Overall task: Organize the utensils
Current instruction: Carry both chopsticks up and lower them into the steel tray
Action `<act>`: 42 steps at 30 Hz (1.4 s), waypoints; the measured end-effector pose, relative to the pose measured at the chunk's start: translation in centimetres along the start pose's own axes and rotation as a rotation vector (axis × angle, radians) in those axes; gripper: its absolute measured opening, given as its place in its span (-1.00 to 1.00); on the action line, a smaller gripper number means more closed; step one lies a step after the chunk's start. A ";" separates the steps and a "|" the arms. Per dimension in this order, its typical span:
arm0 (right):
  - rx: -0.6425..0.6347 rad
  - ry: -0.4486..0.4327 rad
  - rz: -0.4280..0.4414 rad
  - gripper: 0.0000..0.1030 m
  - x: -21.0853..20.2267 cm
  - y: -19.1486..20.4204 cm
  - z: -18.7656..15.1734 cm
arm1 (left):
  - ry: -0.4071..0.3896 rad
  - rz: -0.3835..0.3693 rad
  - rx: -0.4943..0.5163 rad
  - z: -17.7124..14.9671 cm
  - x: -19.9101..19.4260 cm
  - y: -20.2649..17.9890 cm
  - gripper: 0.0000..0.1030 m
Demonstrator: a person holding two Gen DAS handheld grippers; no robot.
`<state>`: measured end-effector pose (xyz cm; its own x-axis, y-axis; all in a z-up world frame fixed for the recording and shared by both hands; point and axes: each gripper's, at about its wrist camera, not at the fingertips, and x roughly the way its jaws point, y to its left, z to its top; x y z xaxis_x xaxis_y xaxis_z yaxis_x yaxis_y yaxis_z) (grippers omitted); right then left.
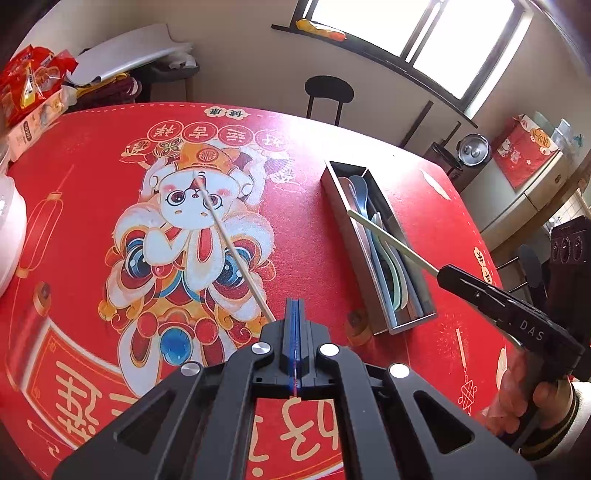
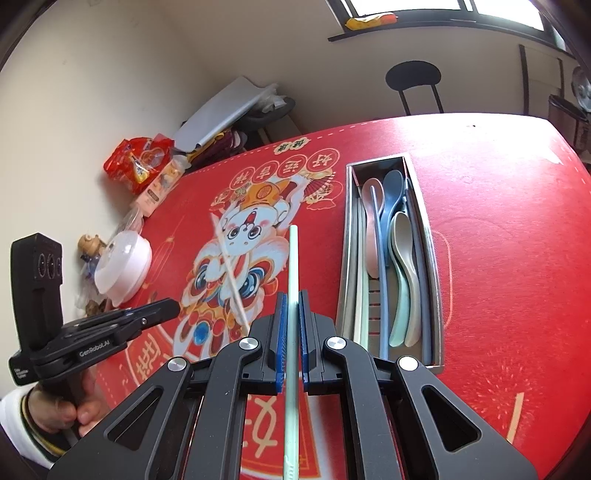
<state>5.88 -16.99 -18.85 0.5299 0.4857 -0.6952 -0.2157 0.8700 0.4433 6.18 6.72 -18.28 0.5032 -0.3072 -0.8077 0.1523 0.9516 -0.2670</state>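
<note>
The bench (image 1: 461, 206) is viewed obliquely from above at close range along each gripper's fingers, facing the far wall and window (image 1: 424, 33), with the red mat (image 2: 498, 221) and the metal utensil tray (image 2: 430, 258) shared by both views.

Desk cloth (image 2: 498, 229): bright red, cartoon white rabbit in red-gold-blue costume, gold characters, dashed white border. Tray (image 2: 437, 317): brushed silver metal. Spoons inside: pink (image 2: 371, 229), slate blue (image 2: 392, 192), beige (image 2: 404, 240), mint (image 2: 399, 314). Chopstick (image 2: 292, 295) between blue-padded jaws: pale mint green. Second chopstick (image 1: 236, 247): cream. Grippers: black.
</note>
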 end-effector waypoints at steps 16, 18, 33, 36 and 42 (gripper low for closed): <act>0.017 0.015 -0.067 -0.88 1.0 -0.9 -0.2 | 0.089 0.148 -0.164 3.0 9.4 6.1 -0.37; 0.015 0.016 -0.072 -0.88 1.1 -1.0 -0.1 | 0.099 0.170 -0.160 3.2 10.4 5.9 -0.40; 0.037 0.010 -0.078 -0.88 1.6 -1.8 0.4 | 0.117 0.078 -0.157 2.3 9.6 4.6 -0.90; 0.045 -0.001 -0.080 -0.88 1.5 -2.2 0.8 | 0.104 0.012 -0.165 3.2 8.4 3.4 -0.90; 0.070 -0.034 -0.109 -0.88 0.9 -3.6 2.1 | 0.102 -0.112 -0.205 5.6 7.7 0.3 -0.90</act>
<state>8.84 -19.87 -19.95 0.5747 0.3843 -0.7225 -0.0977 0.9088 0.4056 14.92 4.68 -21.62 0.4028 -0.4202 -0.8131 0.0215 0.8925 -0.4505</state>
